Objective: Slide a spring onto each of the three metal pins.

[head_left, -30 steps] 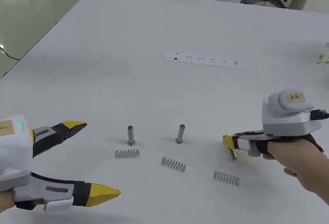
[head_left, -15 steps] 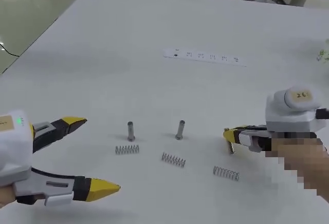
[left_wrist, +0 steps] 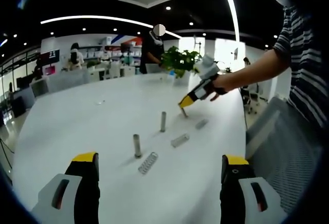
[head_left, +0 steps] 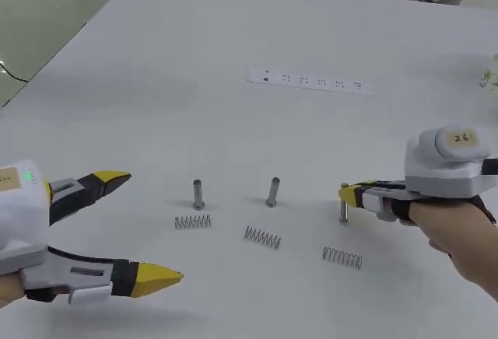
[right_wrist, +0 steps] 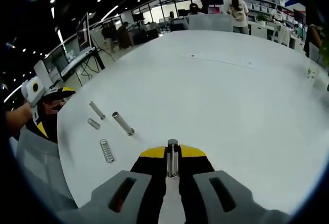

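Pin [head_left: 344, 213] pinched by right tool [head_left: 347, 193] labelled 26.

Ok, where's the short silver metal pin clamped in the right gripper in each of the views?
Head view: right of centre, silver pin below the right gripper.
Left gripper view: pin above centre, under that gripper's yellow nose.
Right gripper view: pin bottom centre, between the jaws.
Landmark: middle standing pin.

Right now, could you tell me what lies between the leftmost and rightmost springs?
The middle spring, lying flat on the table, as the head view shows.
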A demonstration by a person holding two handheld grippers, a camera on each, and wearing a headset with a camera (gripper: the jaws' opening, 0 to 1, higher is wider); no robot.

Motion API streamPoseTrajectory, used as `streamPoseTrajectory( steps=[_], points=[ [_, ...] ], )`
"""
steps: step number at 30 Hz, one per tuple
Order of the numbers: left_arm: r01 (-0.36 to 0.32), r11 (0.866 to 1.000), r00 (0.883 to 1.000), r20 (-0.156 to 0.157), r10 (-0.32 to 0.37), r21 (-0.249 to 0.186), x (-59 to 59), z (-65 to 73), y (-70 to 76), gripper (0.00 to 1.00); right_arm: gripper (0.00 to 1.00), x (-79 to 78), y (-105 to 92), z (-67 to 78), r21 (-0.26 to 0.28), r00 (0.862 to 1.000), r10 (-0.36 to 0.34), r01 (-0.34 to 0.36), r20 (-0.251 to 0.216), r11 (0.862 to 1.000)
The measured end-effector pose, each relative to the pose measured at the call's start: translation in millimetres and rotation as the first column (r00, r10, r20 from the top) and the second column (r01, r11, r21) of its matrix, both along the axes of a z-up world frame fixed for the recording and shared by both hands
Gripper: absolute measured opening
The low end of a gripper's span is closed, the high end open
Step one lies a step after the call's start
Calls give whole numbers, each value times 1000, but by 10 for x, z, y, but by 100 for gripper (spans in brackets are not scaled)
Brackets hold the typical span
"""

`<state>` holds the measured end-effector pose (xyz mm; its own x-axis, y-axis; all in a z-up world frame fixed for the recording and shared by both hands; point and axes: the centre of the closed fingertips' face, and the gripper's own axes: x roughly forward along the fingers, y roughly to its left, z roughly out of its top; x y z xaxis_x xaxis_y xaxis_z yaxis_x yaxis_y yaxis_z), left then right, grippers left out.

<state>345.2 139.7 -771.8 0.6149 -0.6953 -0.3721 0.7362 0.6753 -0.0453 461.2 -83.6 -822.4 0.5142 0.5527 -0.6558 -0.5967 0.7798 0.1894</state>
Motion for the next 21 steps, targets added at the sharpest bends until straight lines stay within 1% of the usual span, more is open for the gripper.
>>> streamPoseTrajectory(
  steps=[6, 8, 9, 17, 21],
  points=[
    [0, 1000, 1000, -1, 0, 3, -5, -4, 1, 96, 4, 1, -3, 9, -3, 1000, 2, -2, 9, 1000],
    [0, 1000, 1000, -1, 0, 3, -5, -5, 3, 96, 4, 5, -7, 15, -5, 1000, 1, -1, 16, 1000],
    [0, 1000, 1000, -1, 0, 2, -4, -3, 4, 96, 4, 15, -8, 26, -7, 1000, 5, -5, 27, 1000],
    [-2, 1000, 1000, 0, 2, 1, -5, -4, 1, 96, 4, 16, -36, 46, -1, 999, -2, 2, 34, 1000],
    [2, 1000, 1000, -2, -2, 3, -10, -11, -9, 96, 4, 22, -47, 50, -7, 999, -1, 1, 40, 1000]
  ],
)
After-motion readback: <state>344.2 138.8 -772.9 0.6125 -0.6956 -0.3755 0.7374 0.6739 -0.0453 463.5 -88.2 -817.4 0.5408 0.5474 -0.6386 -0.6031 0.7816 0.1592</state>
